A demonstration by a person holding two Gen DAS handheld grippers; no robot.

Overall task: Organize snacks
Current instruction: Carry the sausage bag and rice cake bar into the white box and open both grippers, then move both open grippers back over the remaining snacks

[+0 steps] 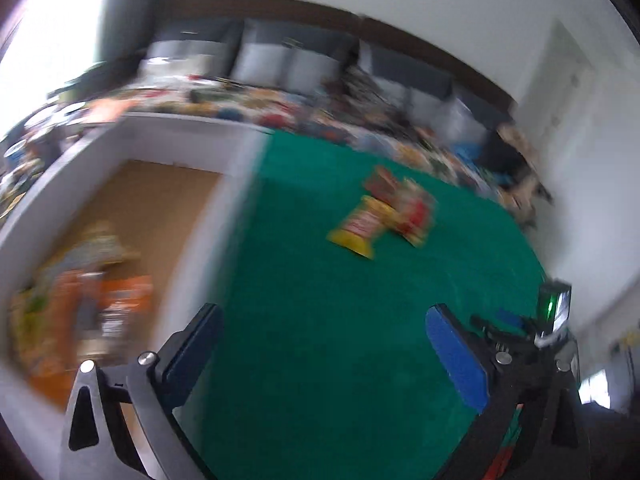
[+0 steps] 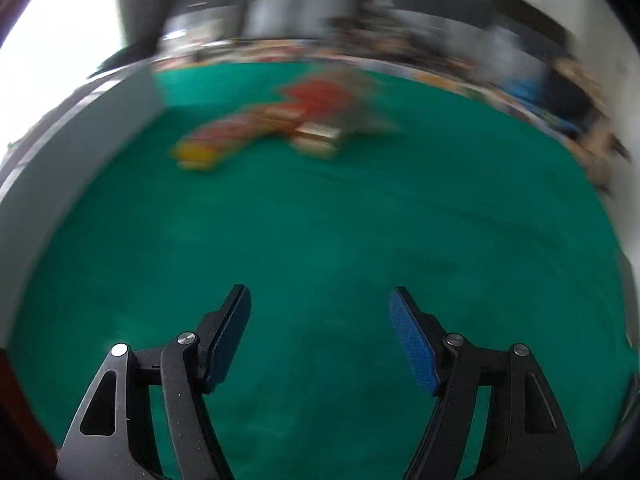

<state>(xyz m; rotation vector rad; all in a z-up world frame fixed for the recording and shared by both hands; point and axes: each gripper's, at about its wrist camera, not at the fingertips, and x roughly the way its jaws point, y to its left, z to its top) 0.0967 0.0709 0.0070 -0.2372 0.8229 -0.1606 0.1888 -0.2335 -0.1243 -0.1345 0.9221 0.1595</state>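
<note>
Both views are motion-blurred. A small heap of snack packets lies on the green table cloth: a yellow-and-red packet [image 1: 358,228] with red packets [image 1: 404,204] behind it. The same heap shows in the right wrist view, a yellow-ended packet [image 2: 208,148] and a red one [image 2: 320,98]. A white-walled box [image 1: 172,140] with a brown floor stands at the left and holds orange and green snack packets [image 1: 92,296]. My left gripper [image 1: 322,316] is open and empty, over the cloth by the box's right wall. My right gripper [image 2: 320,296] is open and empty, well short of the heap.
The box wall [image 2: 80,128] runs along the left in the right wrist view. Behind the table stands a grey sofa [image 1: 280,56] with clutter in front of it. The other gripper's body with a green light [image 1: 554,312] shows at the right edge.
</note>
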